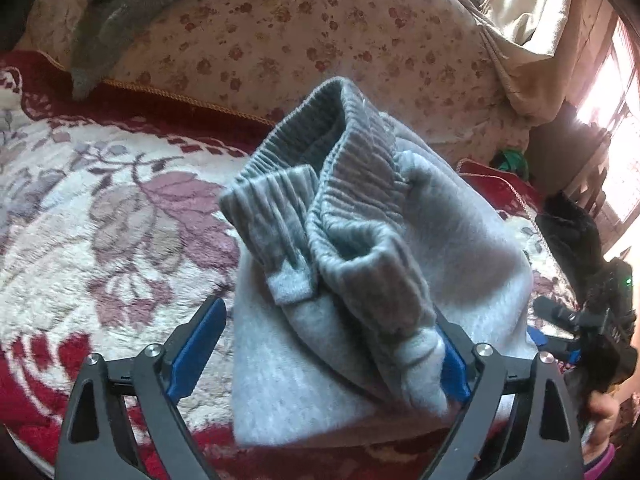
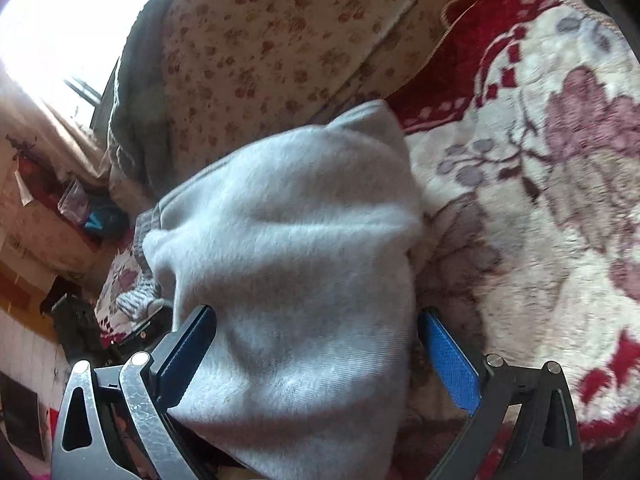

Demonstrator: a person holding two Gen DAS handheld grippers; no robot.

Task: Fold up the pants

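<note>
Beneath us spreads a plush red-and-cream floral blanket (image 1: 100, 208), with a cushion in small-flower print (image 1: 304, 40) behind it and a dark grey garment (image 1: 108, 20) draped over the cushion's top. On the blanket sit the light grey pants (image 1: 320, 320), already bundled into a thick, lumpy stack with the ribbed waistband (image 1: 344, 152) and a cuff (image 1: 280, 216) standing up on top. Our left gripper (image 1: 332, 344) has its blue pads spread wide around the bundle; we judge it is not pinching anything, though the right-hand pad is partly buried in cloth. Our right gripper (image 2: 316, 356) likewise straddles the pants (image 2: 288, 248) with its pads wide apart, fabric lying between them unclamped. The risk, we think, is that the springy waistband unrolls once we pull away, or that a pad snags a fold and drags the stack open.
</note>
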